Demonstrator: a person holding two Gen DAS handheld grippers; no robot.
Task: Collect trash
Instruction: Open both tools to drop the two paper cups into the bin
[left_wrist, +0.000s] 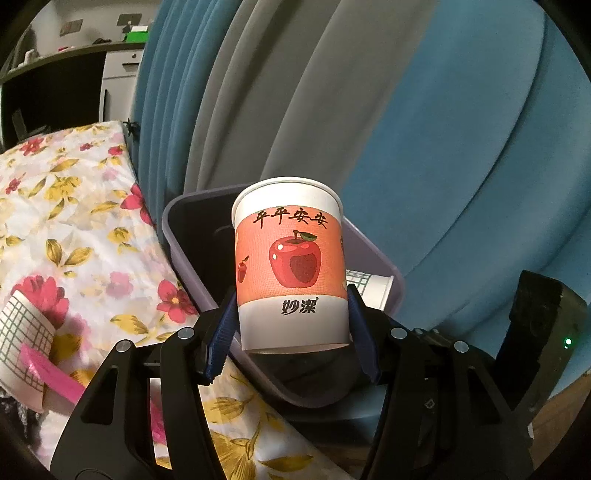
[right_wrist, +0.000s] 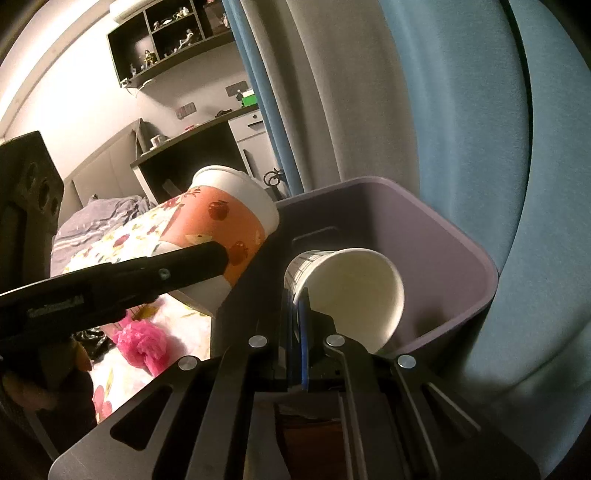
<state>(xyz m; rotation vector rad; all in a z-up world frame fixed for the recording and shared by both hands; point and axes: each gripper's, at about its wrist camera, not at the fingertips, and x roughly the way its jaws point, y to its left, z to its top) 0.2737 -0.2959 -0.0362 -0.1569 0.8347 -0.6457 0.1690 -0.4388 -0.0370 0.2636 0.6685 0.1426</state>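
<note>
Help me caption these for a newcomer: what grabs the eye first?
The apple-print paper cup, upright and gripped by the left tool, fills the centre above the purple bin. Beside it, the right tool pinches a white checked cup by its wall, tipped over that bin before blue curtains.

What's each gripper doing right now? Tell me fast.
Left gripper: closed on the apple cup, over the purple bin.
Right gripper: closed on the rim of the grid cup, over the bin.

Both wrist views look down, close; they share the purple bin (left_wrist: 192, 258) (right_wrist: 461, 236).
</note>
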